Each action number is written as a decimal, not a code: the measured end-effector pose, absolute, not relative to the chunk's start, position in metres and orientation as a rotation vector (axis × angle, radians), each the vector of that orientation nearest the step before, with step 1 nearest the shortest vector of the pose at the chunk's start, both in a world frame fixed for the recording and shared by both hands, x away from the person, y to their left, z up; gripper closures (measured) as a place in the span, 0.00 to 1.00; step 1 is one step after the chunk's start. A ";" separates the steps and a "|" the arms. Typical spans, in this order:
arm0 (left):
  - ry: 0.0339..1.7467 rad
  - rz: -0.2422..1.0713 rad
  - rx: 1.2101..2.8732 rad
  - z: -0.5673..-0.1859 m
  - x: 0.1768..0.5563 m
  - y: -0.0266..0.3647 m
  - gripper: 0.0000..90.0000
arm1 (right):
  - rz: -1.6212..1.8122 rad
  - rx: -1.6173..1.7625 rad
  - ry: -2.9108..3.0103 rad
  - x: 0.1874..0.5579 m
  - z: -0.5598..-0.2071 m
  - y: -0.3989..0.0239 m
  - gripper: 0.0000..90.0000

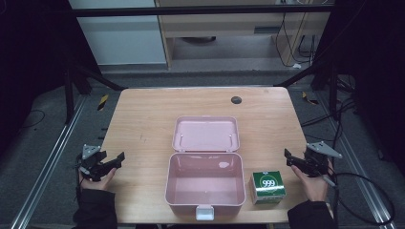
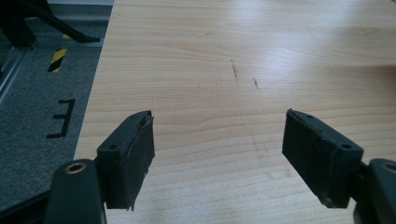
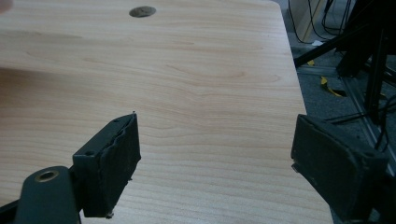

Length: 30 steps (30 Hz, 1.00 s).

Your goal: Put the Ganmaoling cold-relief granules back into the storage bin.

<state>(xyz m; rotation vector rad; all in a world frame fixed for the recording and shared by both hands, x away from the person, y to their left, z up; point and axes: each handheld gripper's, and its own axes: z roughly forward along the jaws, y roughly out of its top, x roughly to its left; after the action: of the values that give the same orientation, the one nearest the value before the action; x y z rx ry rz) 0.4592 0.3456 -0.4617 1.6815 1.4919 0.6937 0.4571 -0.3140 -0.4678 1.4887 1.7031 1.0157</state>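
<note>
Right tongs (image 3: 215, 163) seen spread wide, nothing held between pads. Bare wooden bench (image 3: 187, 84) seen beyond. Round dark hole (image 3: 142, 11) noted near far edge. Cables (image 3: 322, 23) and black frame legs (image 3: 369, 56) seen past right edge.

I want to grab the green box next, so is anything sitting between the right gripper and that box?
Nothing visible does. The right gripper hangs open just right of the green box, with bare table between them. The open pink case stands on the box's other side, out of the way.
</note>
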 end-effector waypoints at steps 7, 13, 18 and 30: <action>1.483 0.697 1.685 -0.460 0.459 0.345 0.29 | 1.083 1.463 1.702 0.453 -0.455 -0.318 0.18; 1.474 0.696 1.725 -0.461 0.459 0.342 0.30 | 1.098 1.426 1.728 0.451 -0.444 -0.318 0.18; 1.463 0.694 1.759 -0.462 0.461 0.339 0.31 | 1.105 1.381 1.775 0.450 -0.434 -0.317 0.18; 1.464 0.685 1.793 -0.466 0.463 0.336 0.31 | 1.108 1.225 1.913 0.453 -0.395 -0.301 0.17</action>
<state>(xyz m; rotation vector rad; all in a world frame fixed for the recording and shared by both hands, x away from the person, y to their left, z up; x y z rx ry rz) 0.4635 0.3363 -0.4657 1.7929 1.4640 0.6854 0.4531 -0.3012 -0.3946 1.2254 1.9133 1.1084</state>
